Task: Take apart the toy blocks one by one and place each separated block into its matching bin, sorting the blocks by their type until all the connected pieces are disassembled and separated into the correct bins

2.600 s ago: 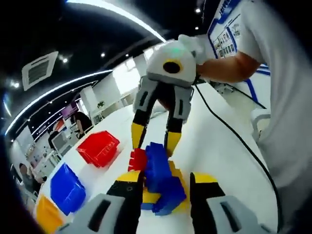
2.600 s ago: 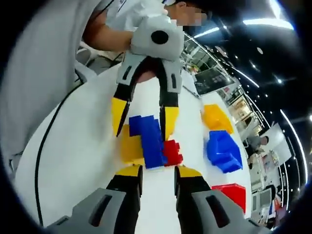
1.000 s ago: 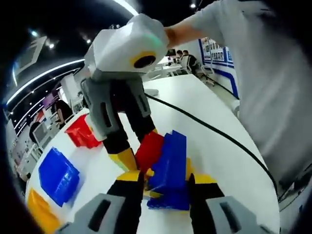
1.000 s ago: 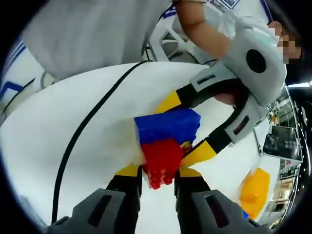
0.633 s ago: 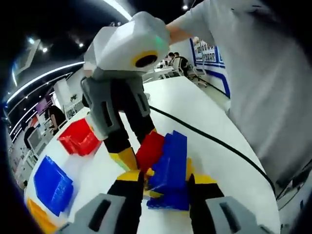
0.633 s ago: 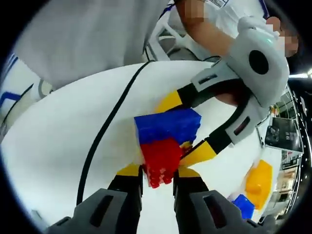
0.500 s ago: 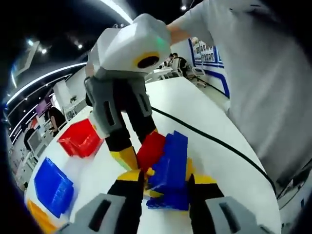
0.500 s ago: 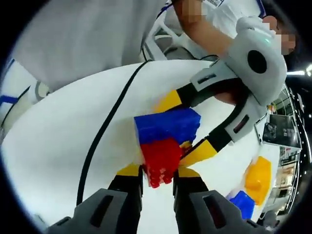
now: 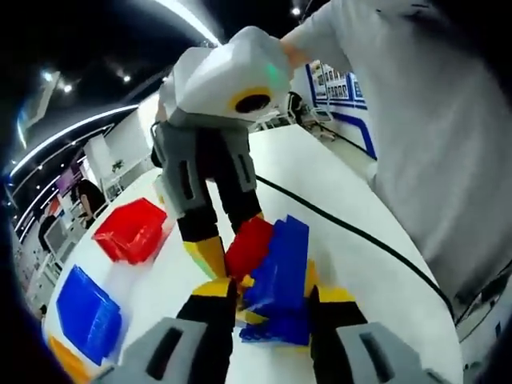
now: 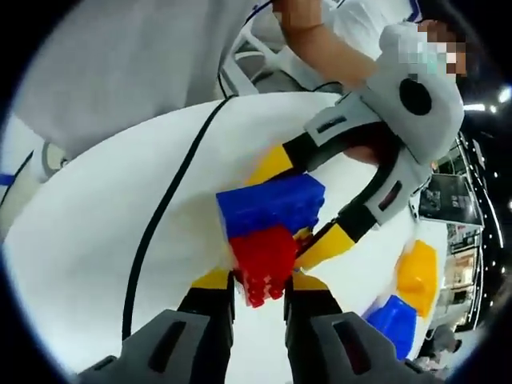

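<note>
A cluster of joined toy blocks hangs above the white table (image 9: 336, 184). In the left gripper view my left gripper (image 9: 272, 293) is shut on the blue blocks (image 9: 278, 272), with a yellow block (image 9: 310, 277) showing behind them. My right gripper (image 9: 232, 253) reaches down from above and is shut on the red block (image 9: 248, 246), which is still attached to the blue ones. In the right gripper view the red block (image 10: 262, 258) sits between my right gripper's (image 10: 261, 282) jaws, under the blue block (image 10: 272, 205), which the left gripper (image 10: 300, 205) clamps from the upper right.
On the table lie a red bin (image 9: 132, 230), a blue bin (image 9: 86, 314) and a yellow bin (image 9: 68, 360); the yellow bin (image 10: 418, 276) and the blue bin (image 10: 392, 320) also show at the right. A black cable (image 9: 352, 232) trails across the table. A person in a grey shirt (image 9: 432, 128) stands close.
Since 2.6 s ago the right gripper has shut on the red block and both hands have rolled with the cluster. Over the last second only the views have drifted; the blocks stay joined.
</note>
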`<action>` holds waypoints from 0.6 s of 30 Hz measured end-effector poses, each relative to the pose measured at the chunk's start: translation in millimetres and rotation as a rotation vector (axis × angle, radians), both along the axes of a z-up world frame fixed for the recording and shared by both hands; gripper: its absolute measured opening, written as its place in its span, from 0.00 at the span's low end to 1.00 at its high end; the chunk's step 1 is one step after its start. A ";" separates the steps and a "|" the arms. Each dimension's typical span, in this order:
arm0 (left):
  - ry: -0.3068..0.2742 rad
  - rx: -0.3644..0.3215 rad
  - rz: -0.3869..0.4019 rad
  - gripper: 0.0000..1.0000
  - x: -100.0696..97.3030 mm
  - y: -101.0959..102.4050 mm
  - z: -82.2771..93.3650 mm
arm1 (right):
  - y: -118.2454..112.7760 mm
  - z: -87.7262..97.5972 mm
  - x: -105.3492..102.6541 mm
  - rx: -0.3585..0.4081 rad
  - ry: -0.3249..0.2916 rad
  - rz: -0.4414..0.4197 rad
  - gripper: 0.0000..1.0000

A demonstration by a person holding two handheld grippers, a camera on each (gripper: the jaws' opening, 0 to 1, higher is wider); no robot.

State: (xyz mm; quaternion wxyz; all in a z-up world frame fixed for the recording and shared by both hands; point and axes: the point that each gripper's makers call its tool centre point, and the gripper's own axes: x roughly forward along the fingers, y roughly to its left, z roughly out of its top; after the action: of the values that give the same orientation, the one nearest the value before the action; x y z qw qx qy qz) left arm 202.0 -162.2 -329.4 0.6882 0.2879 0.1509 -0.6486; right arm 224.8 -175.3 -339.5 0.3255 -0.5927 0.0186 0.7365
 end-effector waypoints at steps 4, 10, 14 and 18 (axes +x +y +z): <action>0.042 -0.006 -0.057 0.37 -10.0 -7.4 -3.6 | -9.1 -2.4 -13.0 -0.053 0.103 0.062 0.26; 0.017 0.000 -0.066 0.37 -2.7 -10.2 -2.6 | -5.0 37.4 -13.9 -0.109 -0.015 0.185 0.26; 0.015 -0.005 -0.062 0.37 0.1 -10.7 -2.8 | -4.4 43.1 -26.2 -0.192 -0.096 0.286 0.25; 0.016 -0.003 -0.062 0.37 1.1 -13.5 -2.2 | -6.9 29.4 -27.2 -0.304 -0.172 0.348 0.24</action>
State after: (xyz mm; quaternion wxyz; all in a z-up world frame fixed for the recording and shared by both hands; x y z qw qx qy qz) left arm 203.1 -175.7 -331.6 0.6669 0.2860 0.1463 -0.6723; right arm 197.7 -182.3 -310.0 0.1011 -0.6898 -0.0010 0.7169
